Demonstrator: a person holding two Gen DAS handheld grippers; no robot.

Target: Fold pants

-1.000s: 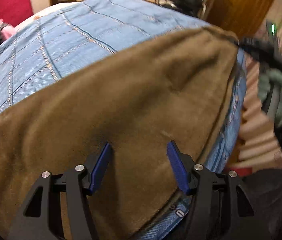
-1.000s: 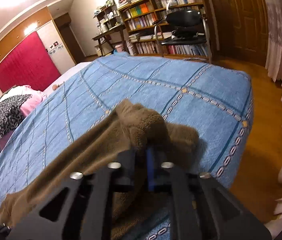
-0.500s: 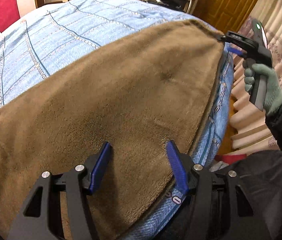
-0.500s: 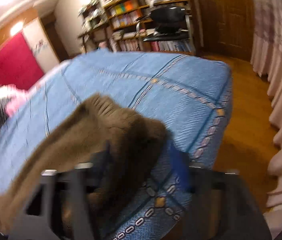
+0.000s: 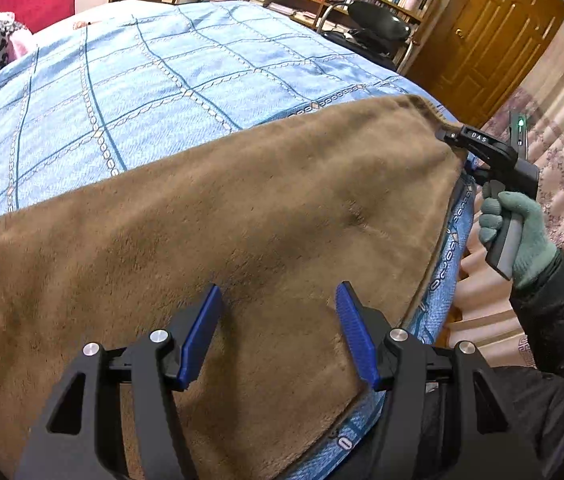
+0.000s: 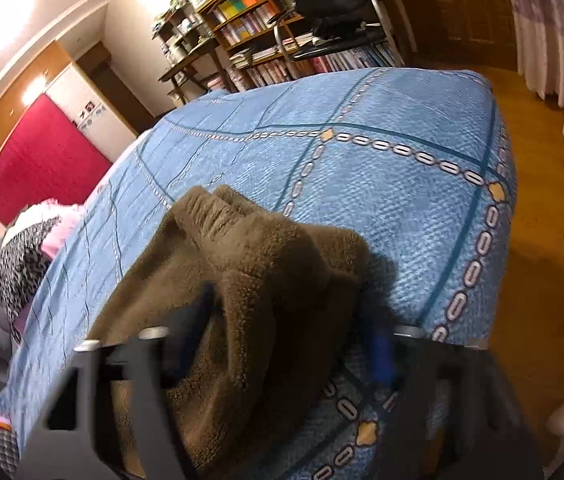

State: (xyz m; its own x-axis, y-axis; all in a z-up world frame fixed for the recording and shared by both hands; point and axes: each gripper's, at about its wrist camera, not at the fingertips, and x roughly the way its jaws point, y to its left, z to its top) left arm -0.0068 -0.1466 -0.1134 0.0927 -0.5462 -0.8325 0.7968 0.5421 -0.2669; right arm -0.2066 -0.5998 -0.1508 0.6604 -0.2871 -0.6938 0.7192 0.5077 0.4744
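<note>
From the left wrist, the brown fleece pants lie spread flat on the blue patterned bedspread. The left gripper hovers over them, its 2 blue fingers apart and holding nothing. A gloved hand holds the right gripper at the far corner.

From the right wrist, that corner is a thick, fuzzy bunch between blurred fingers that have just been closing; whether they pinch it I cannot tell.
</note>
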